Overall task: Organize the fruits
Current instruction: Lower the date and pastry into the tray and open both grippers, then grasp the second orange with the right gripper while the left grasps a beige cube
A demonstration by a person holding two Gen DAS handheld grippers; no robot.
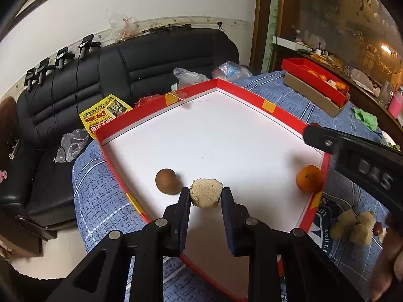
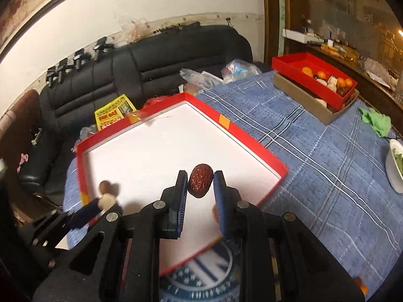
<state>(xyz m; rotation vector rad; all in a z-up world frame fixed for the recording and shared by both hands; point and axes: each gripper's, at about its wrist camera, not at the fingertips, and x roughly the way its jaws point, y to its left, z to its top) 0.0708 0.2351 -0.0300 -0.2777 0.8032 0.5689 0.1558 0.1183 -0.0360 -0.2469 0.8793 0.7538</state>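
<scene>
Blue plaid-clothed counter [image 2: 314, 156] carries the red-rimmed white tray [image 2: 234, 130]; right hand-held gripper [image 2: 200, 182] clamps an upright wrinkled red date [image 2: 200, 180] mid-frame, left hand-held gripper [image 1: 205, 193] clamps a beige crumbly lump [image 1: 205, 192].

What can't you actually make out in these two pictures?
- Small red box, both views: contents too far to name.
- Beige lump in the left gripper: the kind of food is unclear.
- Left wrist view: right gripper mostly cut off by the edge.
- Right wrist view: white bowl cut off.
</scene>
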